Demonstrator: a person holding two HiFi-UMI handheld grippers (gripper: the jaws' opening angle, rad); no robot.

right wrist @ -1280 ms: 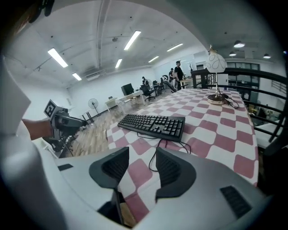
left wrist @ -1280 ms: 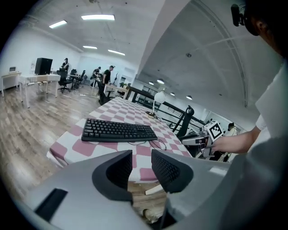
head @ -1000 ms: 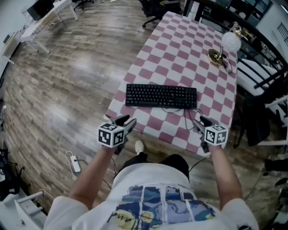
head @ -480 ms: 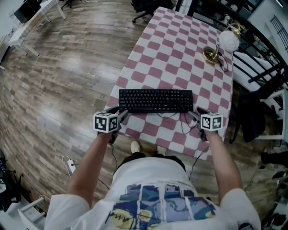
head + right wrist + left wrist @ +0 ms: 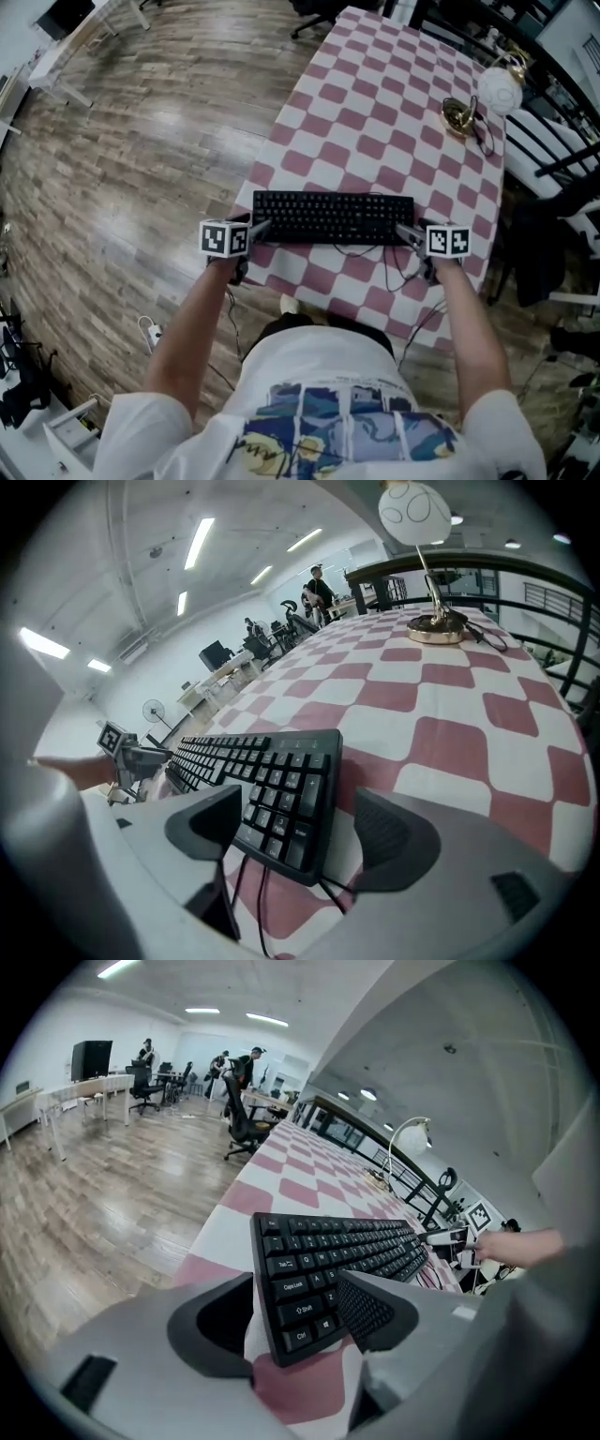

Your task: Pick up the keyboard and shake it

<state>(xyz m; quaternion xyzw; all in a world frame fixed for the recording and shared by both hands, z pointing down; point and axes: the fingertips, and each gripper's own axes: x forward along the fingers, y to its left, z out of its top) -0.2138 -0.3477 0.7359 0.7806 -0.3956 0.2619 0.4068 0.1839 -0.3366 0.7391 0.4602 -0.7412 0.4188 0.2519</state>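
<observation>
Our left hand-held gripper (image 5: 257, 229) and right hand-held gripper (image 5: 405, 231), jaws just opened wide and gripping nothing yet, straddle the ends of the keyboard (image 5: 333, 217) lying on the bench (image 5: 394, 103). We risk its cable (image 5: 389, 264) snagging on lifting.

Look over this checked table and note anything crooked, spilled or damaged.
Nothing is spilled or broken. The keyboard lies slightly crooked to the checks of the table, with its left end nearer the front edge. Its cable loops loosely across the table. The lamp stands upright at the far right.
</observation>
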